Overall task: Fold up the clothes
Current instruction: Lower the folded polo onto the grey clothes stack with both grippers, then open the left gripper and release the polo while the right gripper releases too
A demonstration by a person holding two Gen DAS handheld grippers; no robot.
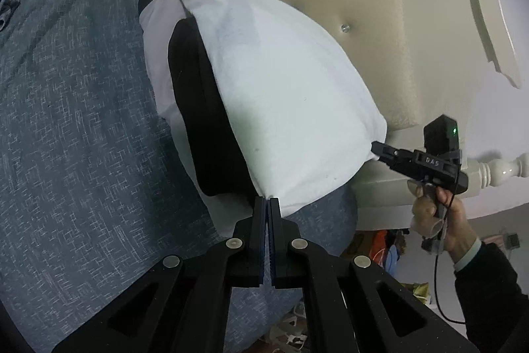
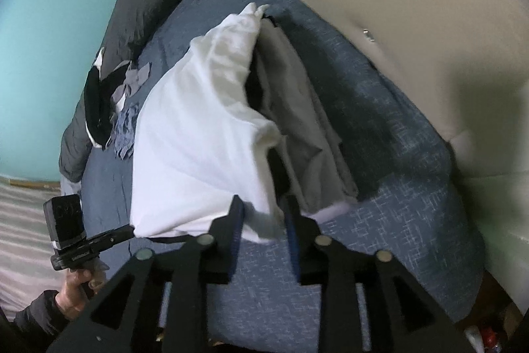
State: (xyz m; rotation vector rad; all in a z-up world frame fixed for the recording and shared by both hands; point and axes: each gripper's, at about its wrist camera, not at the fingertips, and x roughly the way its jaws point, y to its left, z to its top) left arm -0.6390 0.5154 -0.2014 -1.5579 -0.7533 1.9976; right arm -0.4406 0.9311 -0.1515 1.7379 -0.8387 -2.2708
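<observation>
Left tool [image 1: 267, 204] pinching white garment [image 1: 284, 95] corner

A blue woven bedspread [image 1: 82, 121] covers the bed; ahead of the gripper rises a cream tufted headboard [image 1: 380, 22], with a turquoise wall [image 2: 49, 22] beyond.

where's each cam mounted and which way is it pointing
Left wrist: sits on the left gripper, looking along the white garment toward the cream headboard; shows the right gripper and its hand.
Right wrist: sits on the right gripper, looking across the blue bed cover toward a teal wall; shows the left gripper and hand.
Shared: the garment, bed cover, headboard.
</observation>
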